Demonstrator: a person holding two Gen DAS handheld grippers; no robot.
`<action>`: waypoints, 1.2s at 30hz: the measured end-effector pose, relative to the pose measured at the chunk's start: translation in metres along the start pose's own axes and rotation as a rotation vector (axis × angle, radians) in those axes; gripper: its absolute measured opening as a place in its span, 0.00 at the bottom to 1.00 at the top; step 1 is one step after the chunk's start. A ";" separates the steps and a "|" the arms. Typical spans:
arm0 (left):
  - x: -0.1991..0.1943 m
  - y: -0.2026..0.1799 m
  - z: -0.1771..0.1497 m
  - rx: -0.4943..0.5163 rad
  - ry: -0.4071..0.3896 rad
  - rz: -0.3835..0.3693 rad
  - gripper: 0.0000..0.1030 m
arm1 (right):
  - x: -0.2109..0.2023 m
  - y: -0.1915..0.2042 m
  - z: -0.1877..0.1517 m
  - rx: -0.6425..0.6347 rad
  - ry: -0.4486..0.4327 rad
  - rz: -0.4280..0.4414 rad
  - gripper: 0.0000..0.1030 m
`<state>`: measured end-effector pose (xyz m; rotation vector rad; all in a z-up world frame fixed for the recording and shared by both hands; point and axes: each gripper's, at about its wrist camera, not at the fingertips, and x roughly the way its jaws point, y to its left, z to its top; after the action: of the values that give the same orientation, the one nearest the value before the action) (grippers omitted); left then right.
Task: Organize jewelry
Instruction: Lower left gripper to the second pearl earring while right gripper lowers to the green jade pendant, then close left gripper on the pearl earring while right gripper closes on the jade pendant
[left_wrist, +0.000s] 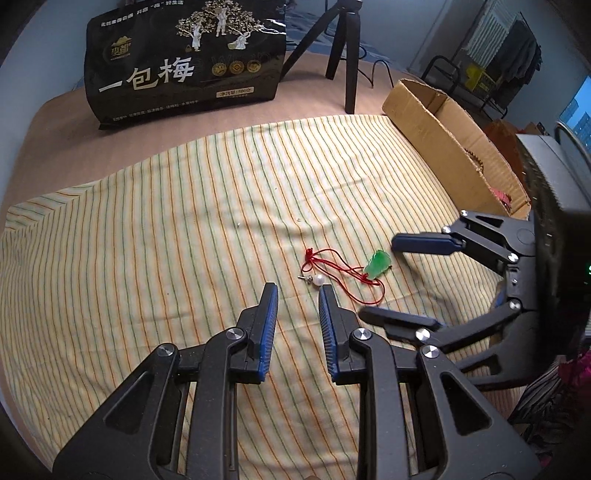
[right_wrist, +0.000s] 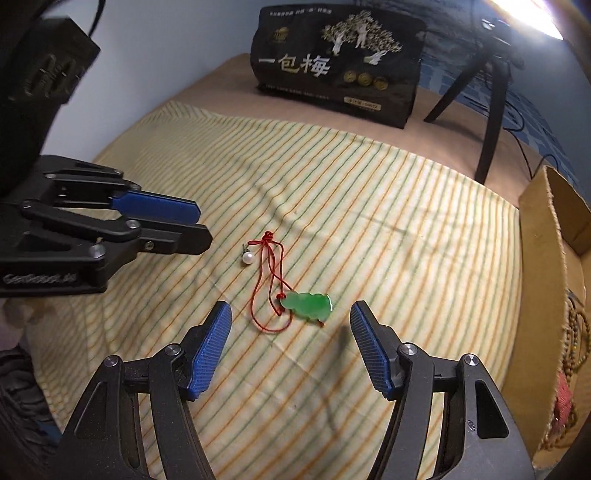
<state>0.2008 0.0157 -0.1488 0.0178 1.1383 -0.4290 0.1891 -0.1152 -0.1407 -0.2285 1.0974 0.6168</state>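
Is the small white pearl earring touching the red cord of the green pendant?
Apart. In the right wrist view, striped cloth shows between the small white pearl earring and the red cord of the green pendant.

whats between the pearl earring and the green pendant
The looped red cord of the green pendant lies between it and the pearl earring; right wrist view shows it best.

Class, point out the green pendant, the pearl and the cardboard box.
green pendant (right_wrist: 306, 305), right wrist view, middle of the stone
pearl (right_wrist: 247, 258), right wrist view, round bead
cardboard box (left_wrist: 439, 147), left wrist view, outer side wall
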 end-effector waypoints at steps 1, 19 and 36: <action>0.001 0.000 0.000 0.001 0.002 -0.002 0.22 | 0.003 0.000 0.000 0.000 0.004 -0.013 0.64; 0.024 -0.015 0.005 0.051 0.038 0.017 0.22 | 0.009 -0.020 0.002 0.043 -0.008 -0.063 0.27; 0.042 -0.021 0.011 0.123 0.046 0.086 0.22 | 0.007 -0.023 0.001 0.056 -0.009 -0.085 0.26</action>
<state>0.2174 -0.0194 -0.1768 0.1839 1.1504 -0.4236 0.2059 -0.1308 -0.1495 -0.2226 1.0894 0.5103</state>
